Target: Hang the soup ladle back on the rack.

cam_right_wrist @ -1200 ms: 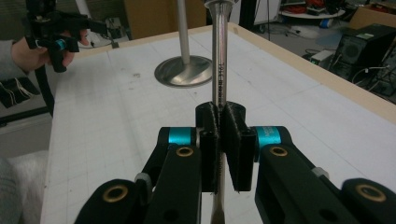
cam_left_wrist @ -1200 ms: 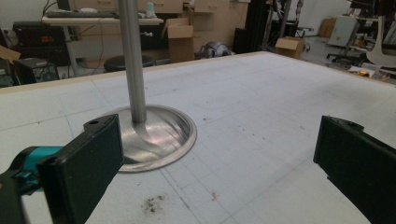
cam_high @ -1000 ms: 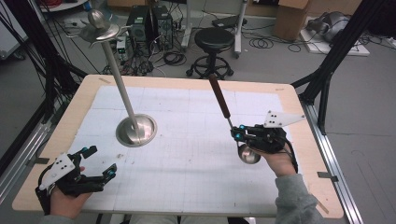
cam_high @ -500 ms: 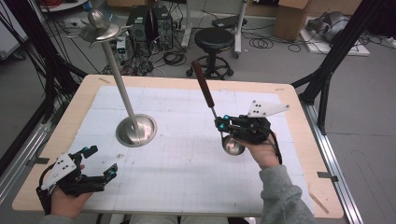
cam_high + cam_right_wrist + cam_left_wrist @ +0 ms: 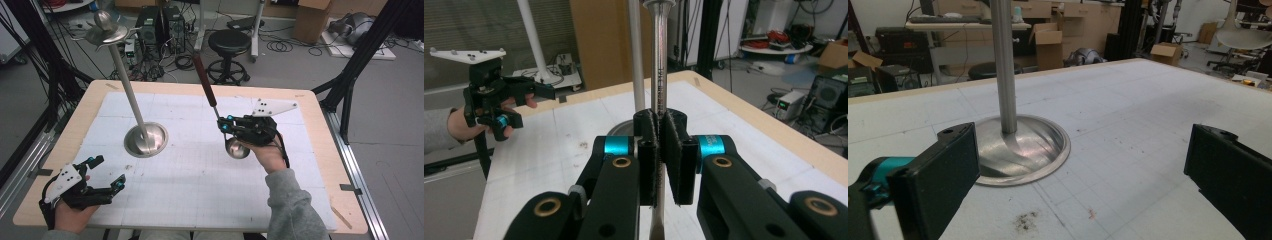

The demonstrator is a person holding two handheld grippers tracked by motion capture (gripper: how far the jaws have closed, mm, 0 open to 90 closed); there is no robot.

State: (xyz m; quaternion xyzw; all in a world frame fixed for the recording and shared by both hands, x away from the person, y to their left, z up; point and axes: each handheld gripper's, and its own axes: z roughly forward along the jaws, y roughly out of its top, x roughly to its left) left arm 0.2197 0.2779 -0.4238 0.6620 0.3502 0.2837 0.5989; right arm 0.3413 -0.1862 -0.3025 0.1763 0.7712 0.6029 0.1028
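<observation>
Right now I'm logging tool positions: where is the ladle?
In the high view the ladle is right of centre, clamped in the right gripper, bowl just above the mat, right of the metal stand.

We are looking at a lab or workshop: a gridded work table (image 5: 310, 125) in a black metal frame (image 5: 360, 55), electronics boxes (image 5: 160, 25) and loose cables (image 5: 280, 46) on the floor at the top, a stool (image 5: 228, 42), cardboard boxes (image 5: 1048, 42) behind
</observation>
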